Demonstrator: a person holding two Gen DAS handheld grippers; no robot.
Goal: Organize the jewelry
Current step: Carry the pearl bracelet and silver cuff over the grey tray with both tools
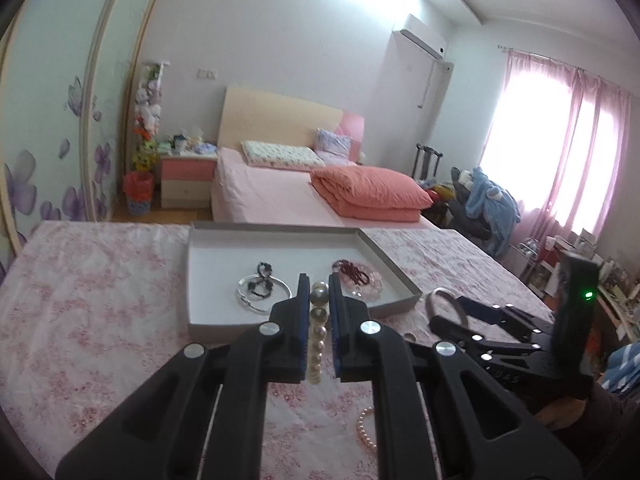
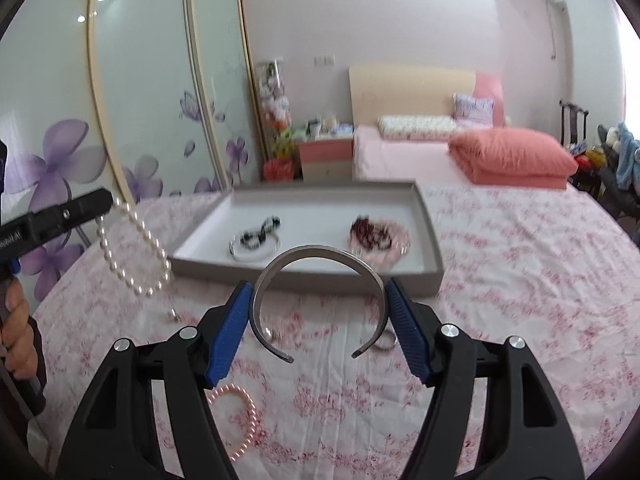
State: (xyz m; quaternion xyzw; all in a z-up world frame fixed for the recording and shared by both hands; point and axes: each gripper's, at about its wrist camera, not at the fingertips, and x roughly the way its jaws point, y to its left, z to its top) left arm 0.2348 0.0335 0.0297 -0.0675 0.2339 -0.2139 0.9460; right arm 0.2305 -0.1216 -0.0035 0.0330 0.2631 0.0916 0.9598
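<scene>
My left gripper (image 1: 319, 280) is shut on a white pearl strand (image 1: 318, 322), which runs back between its pads. In the right wrist view that strand (image 2: 136, 248) hangs in a loop from the left gripper (image 2: 86, 206), above the table to the left of the tray. A silver open cuff bangle (image 2: 316, 250) is pinched across its width by my right gripper (image 2: 319, 284), clear of the cloth in front of the tray. The grey-rimmed white tray (image 2: 432, 248) holds a silver bangle with black beads (image 2: 254, 240) and a heap of dark red and pink beads (image 2: 376, 236).
On the pink floral tablecloth (image 2: 520, 280) lie a pink pearl bracelet (image 2: 244, 412), two small rings (image 2: 386, 342) and a tiny metal piece (image 2: 174, 316). A person's hand (image 2: 16, 320) grips the left handle. A pink bed (image 1: 280, 196) stands behind the table.
</scene>
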